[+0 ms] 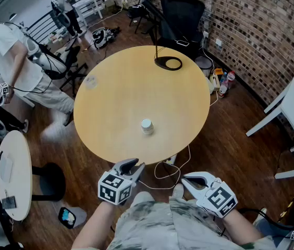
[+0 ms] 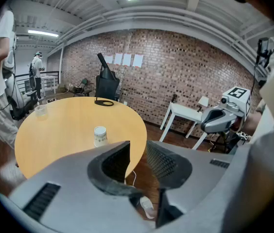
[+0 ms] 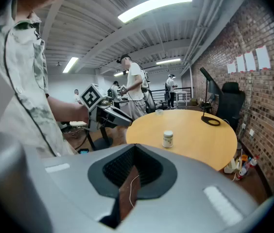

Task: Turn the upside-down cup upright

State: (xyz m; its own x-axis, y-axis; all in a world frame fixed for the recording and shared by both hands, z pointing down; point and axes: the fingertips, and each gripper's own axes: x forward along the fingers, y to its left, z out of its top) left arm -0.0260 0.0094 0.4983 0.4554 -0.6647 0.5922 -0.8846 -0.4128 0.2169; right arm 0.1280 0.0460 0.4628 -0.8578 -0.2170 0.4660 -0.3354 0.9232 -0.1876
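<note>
L tongs (image 1: 136, 165), R tongs (image 1: 184, 179): grey plastic, ribbed black pads, b/w marker cubes (image 1: 114, 187). Both closed, nothing between, held just off near edge of surface (image 1: 110, 103), a round, smooth tan top. Cup (image 1: 147, 126): small, white, faint print, unreadable. Stands approx mid-surface, well apart from both tongs. Black ring stand (image 1: 168, 63) at far edge.
</note>
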